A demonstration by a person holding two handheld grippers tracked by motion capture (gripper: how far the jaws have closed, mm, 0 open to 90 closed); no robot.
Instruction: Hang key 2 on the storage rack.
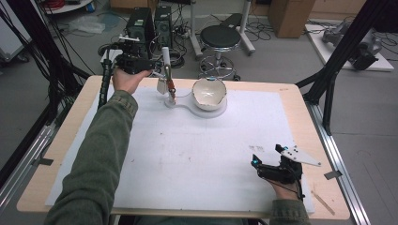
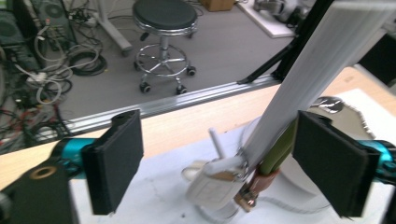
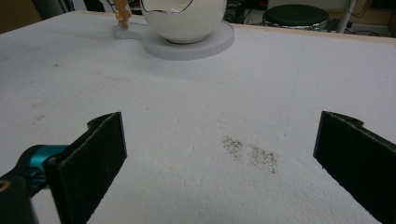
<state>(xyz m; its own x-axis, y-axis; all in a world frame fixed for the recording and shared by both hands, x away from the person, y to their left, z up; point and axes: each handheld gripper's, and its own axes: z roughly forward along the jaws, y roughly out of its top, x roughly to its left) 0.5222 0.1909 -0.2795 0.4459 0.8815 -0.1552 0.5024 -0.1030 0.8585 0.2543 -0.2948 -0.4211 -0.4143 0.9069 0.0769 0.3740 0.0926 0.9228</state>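
A white bowl (image 1: pixel 210 92) with a jagged gold rim sits on the round end of a white base (image 1: pixel 220 110) at the far middle of the mat. On the base's small end stands a tilted white strip (image 1: pixel 165 58), with a pale tag (image 1: pixel 162 86) and a brown clip (image 1: pixel 172 89) low on it. My left gripper (image 1: pixel 157 70) is open around that strip (image 2: pixel 303 79). The strip leans close to the right-hand pad (image 2: pixel 331 163), and the tag (image 2: pixel 210 186) hangs between the jaws. My right gripper (image 1: pixel 267 155) rests open on the mat at the near right, with nothing between its pads (image 3: pixel 93 163). The bowl (image 3: pixel 182 18) lies far ahead of it.
A white mat (image 1: pixel 187 150) covers most of the wooden table (image 1: pixel 75 122). Dark specks (image 3: pixel 252 154) mark the mat in front of the right gripper. Behind the table stand a black stool (image 1: pixel 220 37), computer towers (image 1: pixel 141 23) and cables. Black frame posts (image 1: pixel 338 56) flank the right side.
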